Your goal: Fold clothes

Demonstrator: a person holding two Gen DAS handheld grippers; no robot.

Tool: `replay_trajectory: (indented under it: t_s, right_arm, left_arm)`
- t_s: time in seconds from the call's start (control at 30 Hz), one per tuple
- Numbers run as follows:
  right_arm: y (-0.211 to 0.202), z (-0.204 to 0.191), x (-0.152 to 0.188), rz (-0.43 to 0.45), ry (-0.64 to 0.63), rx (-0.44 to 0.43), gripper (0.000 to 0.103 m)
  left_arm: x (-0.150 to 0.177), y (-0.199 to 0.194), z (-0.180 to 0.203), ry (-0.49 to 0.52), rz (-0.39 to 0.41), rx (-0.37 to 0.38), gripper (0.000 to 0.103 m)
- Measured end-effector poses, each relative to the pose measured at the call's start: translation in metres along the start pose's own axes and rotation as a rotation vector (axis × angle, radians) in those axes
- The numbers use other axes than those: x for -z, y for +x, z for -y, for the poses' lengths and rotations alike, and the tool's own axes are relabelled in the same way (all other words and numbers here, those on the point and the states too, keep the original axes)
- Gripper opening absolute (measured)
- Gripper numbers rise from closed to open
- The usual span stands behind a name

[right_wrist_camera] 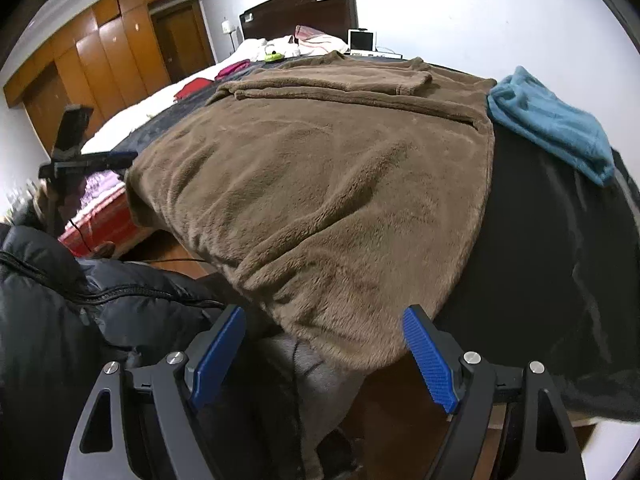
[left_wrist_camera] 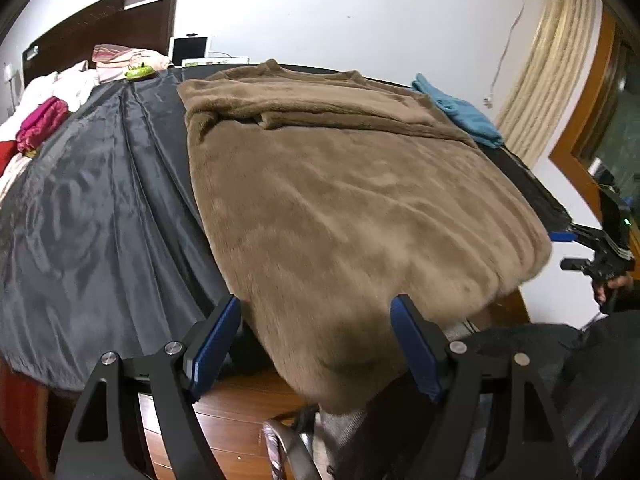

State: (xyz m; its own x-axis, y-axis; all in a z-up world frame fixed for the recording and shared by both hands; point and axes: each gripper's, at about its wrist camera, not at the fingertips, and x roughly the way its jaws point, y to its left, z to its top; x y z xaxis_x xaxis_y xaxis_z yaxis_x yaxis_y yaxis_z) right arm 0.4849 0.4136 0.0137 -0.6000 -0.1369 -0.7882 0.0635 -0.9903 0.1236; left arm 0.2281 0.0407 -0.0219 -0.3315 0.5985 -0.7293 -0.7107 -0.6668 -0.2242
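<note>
A brown fleece garment (left_wrist_camera: 352, 208) lies spread flat on the dark cloth-covered table (left_wrist_camera: 100, 208), sleeves folded across its far end. Its near hem hangs over the table's front edge. My left gripper (left_wrist_camera: 316, 308) stands open just before that hem at its left part, pads apart and not pressing on it. My right gripper (right_wrist_camera: 324, 316) is likewise open in front of the hem's right corner of the same brown garment (right_wrist_camera: 320, 184). The left view also catches the right gripper (left_wrist_camera: 566, 250) at the far right, beside the table edge.
A folded blue garment (right_wrist_camera: 552, 124) lies at the table's far right. Beyond the table is a bed (right_wrist_camera: 132, 116) with white bedding, pink and red clothes (left_wrist_camera: 40, 124) and a green object (left_wrist_camera: 138, 74). A person's dark puffer jacket (right_wrist_camera: 60, 280) is close below, over wooden floor (left_wrist_camera: 240, 408).
</note>
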Motion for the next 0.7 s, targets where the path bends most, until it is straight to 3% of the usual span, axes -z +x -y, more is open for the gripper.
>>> replay_trajectory:
  t_s: [0.37, 0.7]
  right_arm:
    - [0.002, 0.011, 0.033, -0.041, 0.086, -0.040, 0.083]
    - [0.028, 0.031, 0.028, -0.026, 0.192, -0.091, 0.083]
  left_arm:
    - [0.039, -0.002, 0.004, 0.055, -0.032, 0.097, 0.081]
    - [0.047, 0.041, 0.000, 0.014, -0.126, 0.166, 0.081]
